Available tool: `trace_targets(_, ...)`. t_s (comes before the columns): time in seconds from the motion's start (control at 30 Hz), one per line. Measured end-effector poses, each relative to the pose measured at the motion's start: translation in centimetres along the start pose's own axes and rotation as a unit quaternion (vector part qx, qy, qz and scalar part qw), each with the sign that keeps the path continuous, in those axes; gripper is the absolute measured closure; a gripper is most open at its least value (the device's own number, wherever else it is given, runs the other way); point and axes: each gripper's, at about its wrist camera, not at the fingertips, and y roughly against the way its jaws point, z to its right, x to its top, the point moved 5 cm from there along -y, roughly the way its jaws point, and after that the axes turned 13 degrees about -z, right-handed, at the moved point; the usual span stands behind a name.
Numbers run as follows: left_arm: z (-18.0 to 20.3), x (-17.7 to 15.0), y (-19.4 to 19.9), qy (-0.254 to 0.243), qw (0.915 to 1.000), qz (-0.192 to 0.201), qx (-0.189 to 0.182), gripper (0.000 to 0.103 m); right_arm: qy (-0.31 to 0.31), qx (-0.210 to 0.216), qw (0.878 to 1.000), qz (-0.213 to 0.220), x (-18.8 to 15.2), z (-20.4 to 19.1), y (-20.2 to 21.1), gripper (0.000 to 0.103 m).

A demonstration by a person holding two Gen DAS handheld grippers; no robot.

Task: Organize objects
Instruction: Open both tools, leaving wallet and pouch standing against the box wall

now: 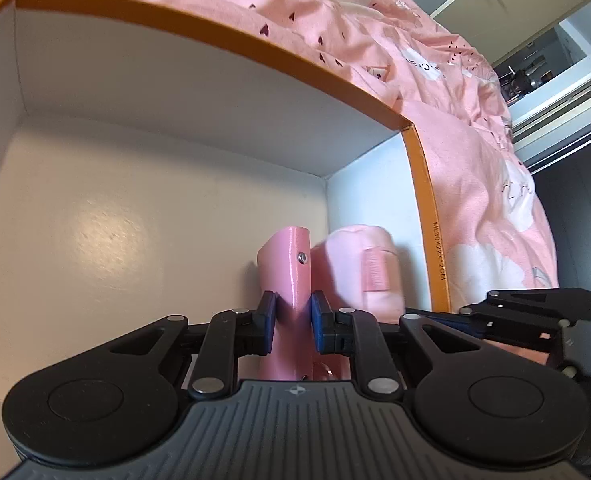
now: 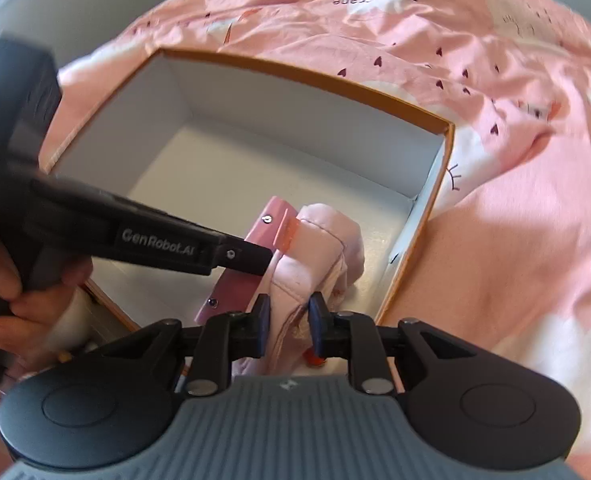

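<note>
Left claw (image 1: 293, 316) grips pink board (image 1: 287, 264) | right claw (image 2: 289, 316) grips pink cloth (image 2: 315, 256) | box (image 2: 315, 80)

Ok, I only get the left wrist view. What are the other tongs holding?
Observer: The right tongs are shut on the pink cloth.
Child: Is there writing on my tongs?
Observer: Yes, the left tongs say GenRobot.AI on the side.
Child: Who holds them?
Observer: A bare hand grips the handle.
</note>
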Motion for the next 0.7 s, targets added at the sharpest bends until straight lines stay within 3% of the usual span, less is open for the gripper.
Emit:
trace_targets(0.07,0.0,0.1,-0.2,-0.003,1.0000,-0.005,-0.002,0.083,-0.025,0.013,0.999,-0.015,0.0,0.9,-0.5,0.081)
trace_targets(0.17,0.3,0.0,-1.2,-0.003,0.9998,-0.018,-0.006,0.083,-0.018,-0.016,0.999,-0.041,0.2,1.0,-1.5,0.080)
trace_targets(0.27,1.1,0.0,-1.6,-0.011,0.9997,-0.020,-0.009,0.082,0.022,-0.068,0.996,-0.053,0.6,-0.3,-1.9,0.079)
trace_targets(0.4,1.6,0.1,-1.7,-0.017,0.9994,-0.026,-0.015,0.082,0.113,-0.173,0.977,-0.055,-0.1,-3.3,-1.8,0.065)
trace_targets(0.47,1.7,0.1,-1.8,-0.012,0.9992,-0.027,-0.026,0.081,0.138,-0.195,0.970,-0.045,-0.4,-4.2,-1.2,0.063)
trace_targets(0.57,1.7,0.1,-1.8,-0.008,0.9990,-0.023,-0.039,0.079,0.137,-0.192,0.971,-0.037,-0.6,-4.4,-0.1,0.066)
trace_targets(0.7,1.7,0.1,-1.9,-0.001,0.9976,-0.024,-0.065,0.079,0.104,-0.172,0.979,-0.030,-0.6,-3.2,0.9,0.089)
